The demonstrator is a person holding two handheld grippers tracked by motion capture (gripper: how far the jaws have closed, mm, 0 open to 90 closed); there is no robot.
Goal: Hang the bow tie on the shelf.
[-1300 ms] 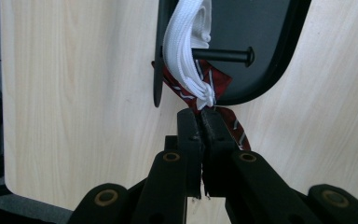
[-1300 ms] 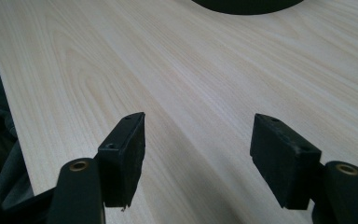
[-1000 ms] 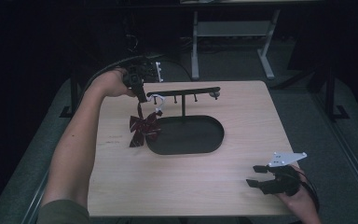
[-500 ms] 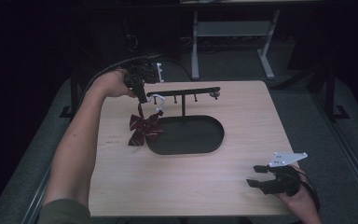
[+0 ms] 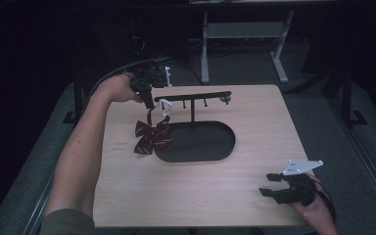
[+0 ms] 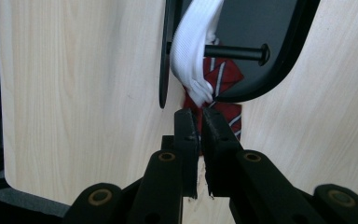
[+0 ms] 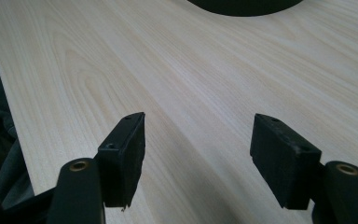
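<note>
Left gripper [image 5: 149,104] pinches the bow tie [image 5: 152,137] strap, its white loop [image 6: 191,56] at the rack's [image 5: 194,96] left peg. Next: hook it on, release. Right gripper [image 5: 273,191] wide open, idle near-right.

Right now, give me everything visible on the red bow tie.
The bow tie is dark red fabric with thin pale stripes, tied in a bow with spread loops. It hangs below the stand's crossbar, its lower part at the left edge of the black oval base. A white band on top loops by a peg. The left gripper is shut on it at the band.
</note>
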